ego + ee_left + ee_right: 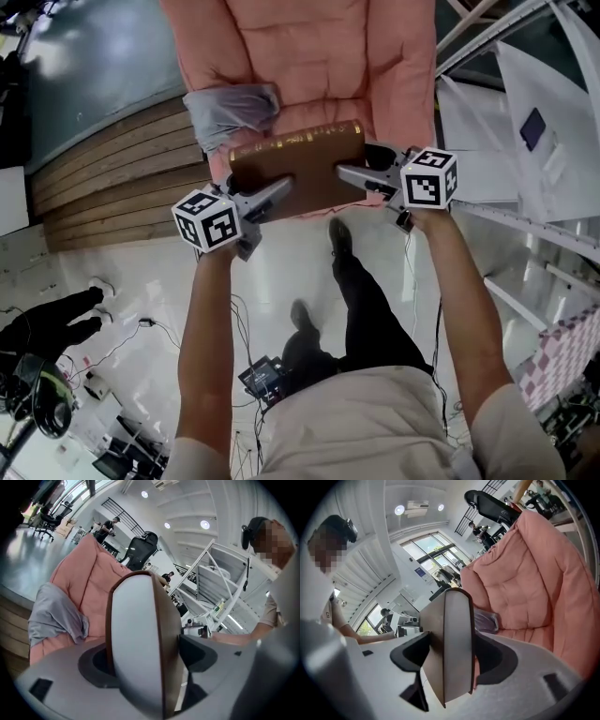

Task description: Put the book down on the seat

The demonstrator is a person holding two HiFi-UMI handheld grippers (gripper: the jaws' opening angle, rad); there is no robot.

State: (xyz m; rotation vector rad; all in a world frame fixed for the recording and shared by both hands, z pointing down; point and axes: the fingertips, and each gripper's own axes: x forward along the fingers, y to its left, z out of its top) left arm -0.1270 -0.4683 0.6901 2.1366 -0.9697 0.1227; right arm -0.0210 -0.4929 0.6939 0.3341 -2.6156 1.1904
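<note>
Book [298,167]: held flat between both grippers, over the front of the pink seat [309,56], seemingly not yet resting
Left gripper [277,192]: clamped on the book's left end
Right gripper [354,175]: clamped on its right end
Advice: lower both ends level, beside the grey cloth [230,112], release only once the seat carries it

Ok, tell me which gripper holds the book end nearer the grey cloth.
The left gripper, clamped on the end of the book beside the grey cloth; the right gripper grips the opposite end.
</note>
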